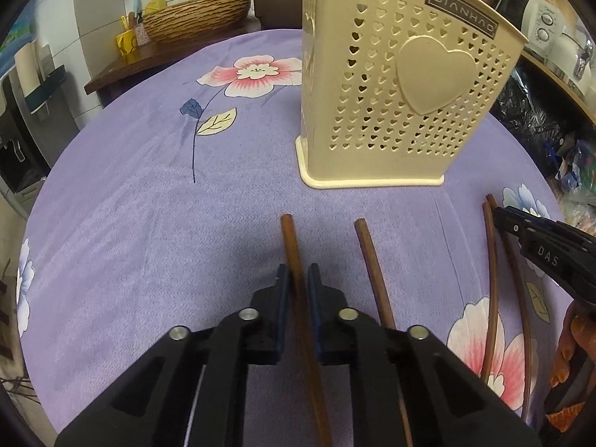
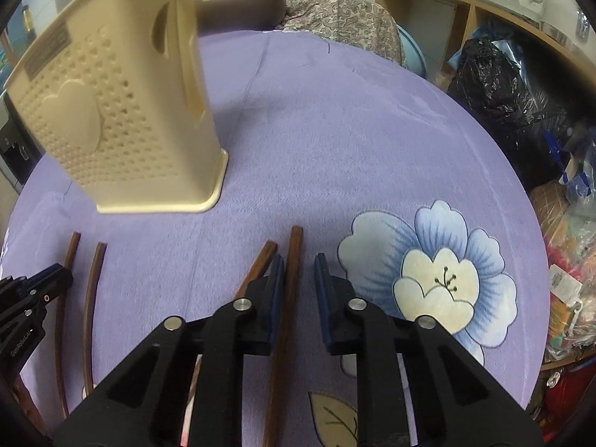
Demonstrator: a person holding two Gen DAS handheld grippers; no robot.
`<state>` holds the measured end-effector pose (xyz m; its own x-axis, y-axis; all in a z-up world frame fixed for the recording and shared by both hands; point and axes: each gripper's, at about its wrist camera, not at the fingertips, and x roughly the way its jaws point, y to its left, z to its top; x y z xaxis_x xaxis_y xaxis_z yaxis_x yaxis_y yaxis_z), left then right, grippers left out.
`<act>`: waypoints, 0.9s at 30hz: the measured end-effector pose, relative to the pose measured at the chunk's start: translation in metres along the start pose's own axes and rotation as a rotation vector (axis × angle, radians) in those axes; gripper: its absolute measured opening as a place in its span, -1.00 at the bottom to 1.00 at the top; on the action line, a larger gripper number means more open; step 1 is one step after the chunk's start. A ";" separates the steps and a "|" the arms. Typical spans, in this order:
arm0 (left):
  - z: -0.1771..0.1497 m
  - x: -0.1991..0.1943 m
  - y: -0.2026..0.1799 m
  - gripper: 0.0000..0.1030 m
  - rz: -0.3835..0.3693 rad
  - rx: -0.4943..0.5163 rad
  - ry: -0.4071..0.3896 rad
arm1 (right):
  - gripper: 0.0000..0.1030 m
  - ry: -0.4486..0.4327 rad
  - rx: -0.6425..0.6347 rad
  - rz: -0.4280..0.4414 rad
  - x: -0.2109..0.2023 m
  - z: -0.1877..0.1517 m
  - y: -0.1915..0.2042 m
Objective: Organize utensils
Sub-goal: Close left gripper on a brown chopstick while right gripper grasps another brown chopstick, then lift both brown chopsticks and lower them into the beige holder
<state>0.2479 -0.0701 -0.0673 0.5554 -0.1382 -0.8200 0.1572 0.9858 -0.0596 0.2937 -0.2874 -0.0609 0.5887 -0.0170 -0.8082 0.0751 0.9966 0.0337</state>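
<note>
Gripping one chopstick point(image 1: 294, 260) each, both grippers point down at the purple tablecloth point(image 1: 149, 205). The left gripper point(image 1: 297, 279) is clenched on its stick. The right gripper point(image 2: 296, 272) has narrowed around another chopstick point(image 2: 294, 260), touching only its left pad. The beige holder point(image 1: 402, 85) stands just beyond the tips. Cloth toward the left edge lies bare.
</note>
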 end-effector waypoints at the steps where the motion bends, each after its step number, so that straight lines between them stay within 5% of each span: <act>1: 0.000 0.000 -0.001 -0.81 -0.003 0.001 0.001 | -0.76 -0.003 0.001 -0.002 0.001 0.001 0.001; 14: 0.002 -0.017 0.002 -0.82 -0.022 -0.003 -0.075 | -0.82 -0.072 0.041 0.085 -0.017 -0.001 -0.009; 21: 0.006 -0.096 0.021 -0.83 -0.126 -0.042 -0.254 | -0.83 -0.241 0.048 0.250 -0.103 -0.010 -0.023; 27: 0.002 -0.152 0.028 -0.84 -0.173 -0.032 -0.377 | -0.83 -0.381 0.011 0.303 -0.180 -0.020 -0.036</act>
<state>0.1695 -0.0221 0.0574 0.7842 -0.3220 -0.5304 0.2527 0.9464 -0.2010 0.1687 -0.3190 0.0710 0.8378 0.2438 -0.4885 -0.1380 0.9603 0.2426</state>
